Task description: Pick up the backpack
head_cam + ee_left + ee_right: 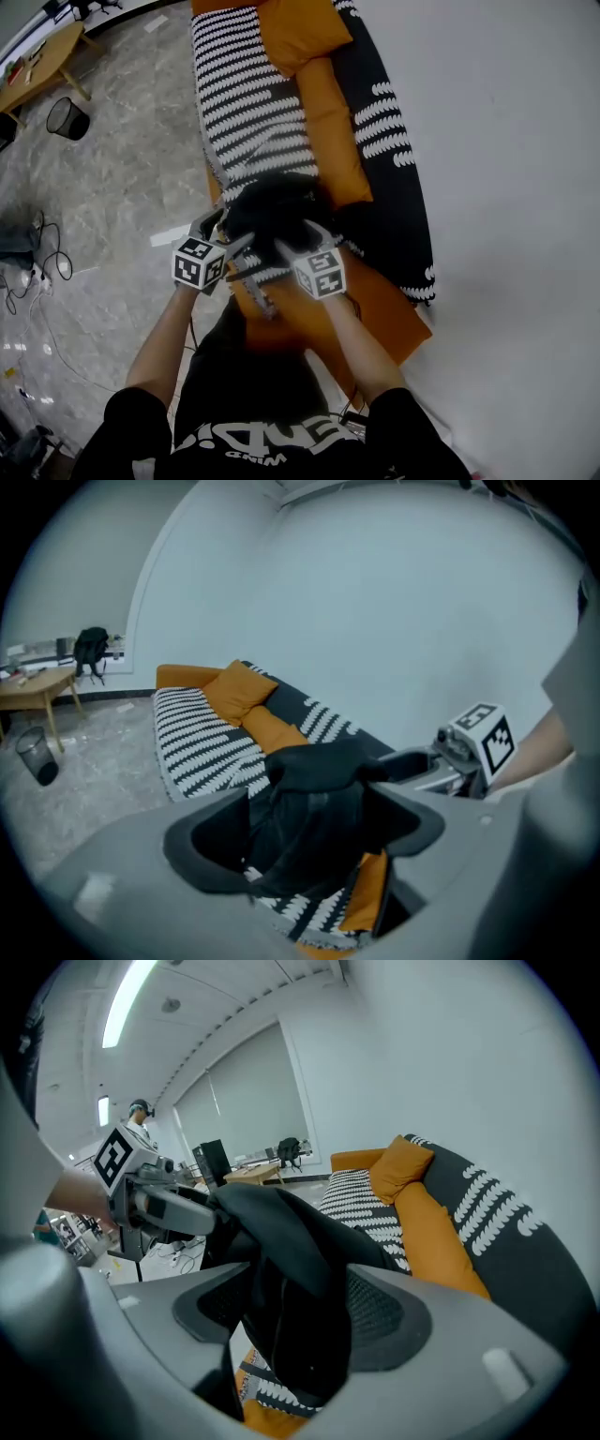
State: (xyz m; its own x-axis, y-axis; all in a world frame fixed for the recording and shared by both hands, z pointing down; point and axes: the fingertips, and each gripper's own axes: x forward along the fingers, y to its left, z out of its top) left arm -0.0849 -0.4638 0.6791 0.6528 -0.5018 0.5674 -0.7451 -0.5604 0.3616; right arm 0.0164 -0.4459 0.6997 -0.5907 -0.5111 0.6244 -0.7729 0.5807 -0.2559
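1. The black backpack (272,211) is seen upright on the sofa (380,328), on the black-and-white patterned throw (244,103) near the seat's front edge. What it holds cannot be told.
2. A dark mesh waste bin (67,117) is set on the floor beside a wooden table (42,66), well apart from the sofa. Its contents cannot be made out.
3. The left gripper (309,834) is held with its jaws spread wide. The backpack's dark fabric is placed between them, and the pads are not closed on it.
4. The right gripper (305,1316) is likewise held wide apart, with the backpack's upper part between its jaws and no clamp made on it.
5. The two grippers are brought in from either side of the backpack's top, near each other, each appearing in the other's view.
6. A long orange cushion (333,131) is laid just beside the backpack on the wall side, and a second orange cushion (305,33) is propped farther along.
7. Cables (37,262) are strewn on the grey marbled floor (122,187), well to the left, and a white strip (169,234) is seen near the sofa's front.
8. The sofa is set against a plain white wall (506,187). In the right gripper view a person (139,1119) is seen far off under a ceiling light strip (131,1002).
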